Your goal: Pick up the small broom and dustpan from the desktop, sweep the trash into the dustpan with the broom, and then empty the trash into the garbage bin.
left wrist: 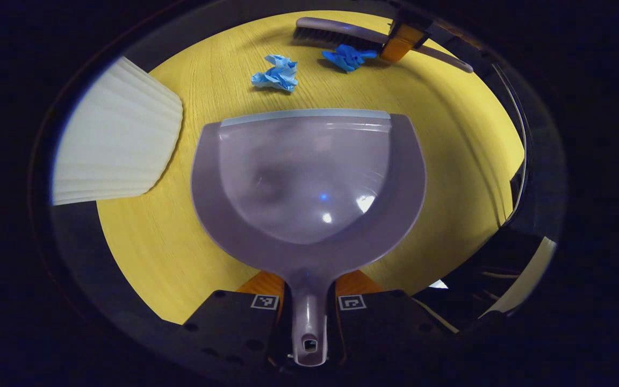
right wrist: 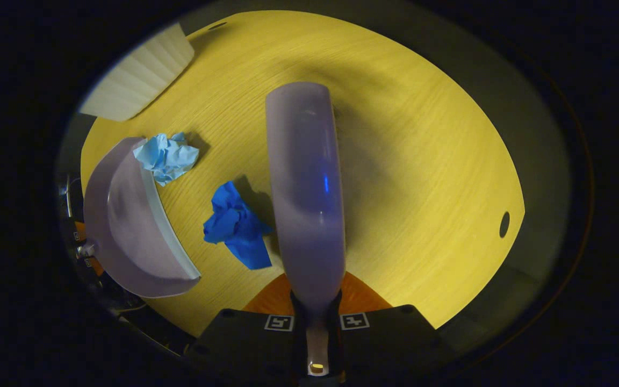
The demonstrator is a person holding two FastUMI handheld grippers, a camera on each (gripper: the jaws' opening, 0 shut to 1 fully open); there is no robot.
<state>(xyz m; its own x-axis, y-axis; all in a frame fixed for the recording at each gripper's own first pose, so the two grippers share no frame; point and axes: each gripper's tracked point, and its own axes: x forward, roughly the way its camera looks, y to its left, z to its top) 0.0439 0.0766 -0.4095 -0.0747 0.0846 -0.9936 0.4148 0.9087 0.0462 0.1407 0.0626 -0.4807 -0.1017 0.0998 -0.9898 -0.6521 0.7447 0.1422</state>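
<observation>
Left claw (left wrist: 308, 309): closed on the dustpan (left wrist: 309, 183) handle, pan flat on the tabletop (left wrist: 449, 177), lip facing the trash. Right claw (right wrist: 317, 317): closed on the broom (right wrist: 307, 188) handle, broom head extending forward over the tabletop.

Step in hand, by judgement: both tools are picked up and sweeping is about to begin; the pan holds nothing.

Beyond the pan lip lie the light blue paper wad (left wrist: 277, 74) and, farther right, the dark blue paper wad (left wrist: 348, 57), just beside the broom bristles. In the right gripper view the light wad touches the lip.

Next move calls for drawing the bristles behind the dark wad toward the lip.

The white ribbed garbage bin (left wrist: 116, 134) stands at the left edge. Open tabletop lies right of the broom; the far edge is near.
</observation>
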